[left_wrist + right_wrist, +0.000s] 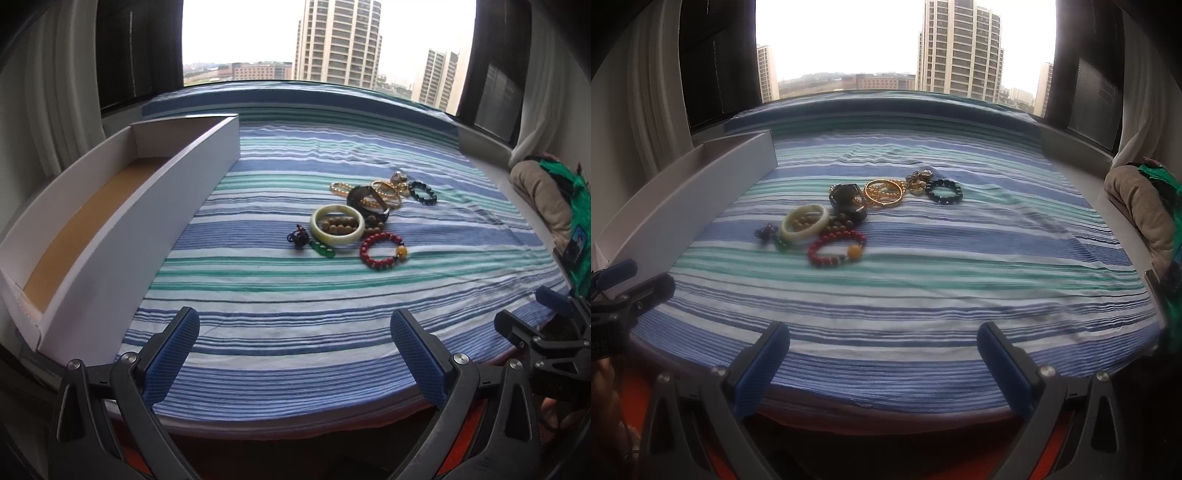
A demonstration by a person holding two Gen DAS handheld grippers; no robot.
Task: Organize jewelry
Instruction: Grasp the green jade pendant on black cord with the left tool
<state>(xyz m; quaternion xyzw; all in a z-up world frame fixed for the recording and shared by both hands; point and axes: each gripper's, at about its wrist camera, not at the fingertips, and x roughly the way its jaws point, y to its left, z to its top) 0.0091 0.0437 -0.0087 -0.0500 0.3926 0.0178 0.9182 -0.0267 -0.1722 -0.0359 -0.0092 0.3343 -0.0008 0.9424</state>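
Observation:
A heap of jewelry lies mid-cloth: a pale jade bangle (337, 223) (805, 223) around brown beads, a red bead bracelet (382, 251) (836, 248) with an amber bead, gold bracelets (386, 190) (884, 192), a black bead bracelet (422, 192) (943, 191) and a dark watch (368, 201) (848, 203). A long white box (122, 236) (683, 206) with a brown floor stands at the left. My left gripper (293, 325) is open near the front edge, nothing between its blue fingers. My right gripper (882, 338) is open too, beside it.
The striped blue, green and white cloth (295, 295) (923, 288) covers a window ledge. A beige and green bundle (554, 206) (1145, 210) lies at the right edge. Window glass and curtains stand behind. The right gripper's body (546, 332) shows in the left view.

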